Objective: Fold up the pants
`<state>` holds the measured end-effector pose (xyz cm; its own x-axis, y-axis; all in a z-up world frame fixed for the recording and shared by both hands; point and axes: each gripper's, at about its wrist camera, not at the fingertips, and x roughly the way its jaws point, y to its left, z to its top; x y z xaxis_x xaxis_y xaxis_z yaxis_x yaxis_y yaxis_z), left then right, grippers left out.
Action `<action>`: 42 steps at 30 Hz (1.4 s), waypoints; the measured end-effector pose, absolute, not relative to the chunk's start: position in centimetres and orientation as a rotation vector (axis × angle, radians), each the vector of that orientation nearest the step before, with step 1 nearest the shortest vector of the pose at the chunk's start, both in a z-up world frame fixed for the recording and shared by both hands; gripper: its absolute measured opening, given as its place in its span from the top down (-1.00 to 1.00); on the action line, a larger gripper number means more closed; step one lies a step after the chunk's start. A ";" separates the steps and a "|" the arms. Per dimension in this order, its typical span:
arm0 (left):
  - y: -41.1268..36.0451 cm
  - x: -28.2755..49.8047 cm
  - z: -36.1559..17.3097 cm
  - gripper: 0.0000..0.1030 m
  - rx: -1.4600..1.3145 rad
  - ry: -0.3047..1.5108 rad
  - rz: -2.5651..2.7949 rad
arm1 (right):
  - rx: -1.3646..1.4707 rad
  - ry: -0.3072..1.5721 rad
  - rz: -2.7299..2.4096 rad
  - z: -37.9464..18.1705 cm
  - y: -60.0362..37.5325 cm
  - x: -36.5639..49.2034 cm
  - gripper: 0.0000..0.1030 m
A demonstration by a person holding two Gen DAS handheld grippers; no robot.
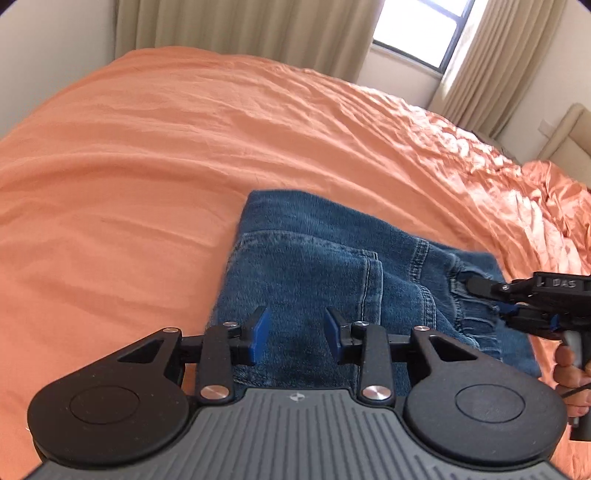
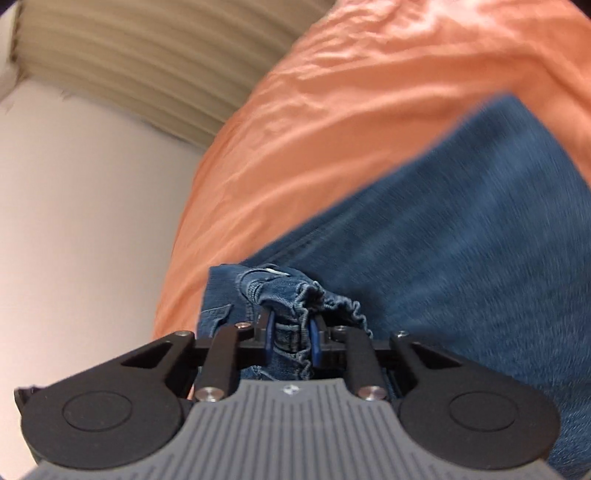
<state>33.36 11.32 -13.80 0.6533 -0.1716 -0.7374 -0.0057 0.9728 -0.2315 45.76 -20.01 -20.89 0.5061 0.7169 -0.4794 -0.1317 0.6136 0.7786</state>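
Folded blue jeans (image 1: pixel 314 266) lie on the orange bed sheet (image 1: pixel 147 166). My left gripper (image 1: pixel 297 332) hovers over their near part, its blue pads standing apart with nothing pinched, so it is open. At the jeans' right edge my right gripper (image 1: pixel 474 286) comes in from the right, held by a person's hand (image 1: pixel 565 369). In the right wrist view the right gripper (image 2: pixel 291 334) is shut on a gathered, elastic bunch of waistband (image 2: pixel 295 295), lifted a little off the rest of the jeans (image 2: pixel 461 258). That view is blurred by motion.
The orange sheet (image 2: pixel 332 129) is wrinkled toward the far right of the bed. Beige curtains (image 1: pixel 240 26) and a window (image 1: pixel 417 29) stand behind the bed, a beige armchair (image 1: pixel 569 133) at the far right. A pale wall (image 2: pixel 74 221) borders the bed's edge.
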 end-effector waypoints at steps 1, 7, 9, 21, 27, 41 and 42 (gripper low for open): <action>11.5 33.3 -13.5 0.23 -0.232 0.833 -0.090 | 0.717 0.879 0.599 -19.0 -19.6 46.0 0.74; 12.2 33.1 -11.0 0.23 -0.304 0.735 -0.085 | 0.552 0.744 0.652 -8.6 -18.8 46.8 0.75; 12.0 33.3 -10.4 0.23 -0.302 0.724 -0.097 | 0.519 0.726 0.613 -7.0 -19.8 47.2 0.76; 8.5 34.4 -12.8 0.23 -0.214 0.789 -0.178 | 0.646 0.916 0.224 -20.3 -32.5 48.2 0.80; 8.2 33.9 -13.9 0.23 -0.182 0.830 -0.178 | 0.569 0.929 0.190 -23.2 -32.0 50.0 0.83; 5.8 27.6 -12.1 -0.22 -0.050 0.836 -0.261 | 0.819 0.828 0.171 -21.2 -36.6 36.1 -0.03; 5.6 27.0 -12.2 -0.32 -0.029 0.841 -0.264 | 0.863 0.834 0.173 -21.9 -36.8 35.4 -0.02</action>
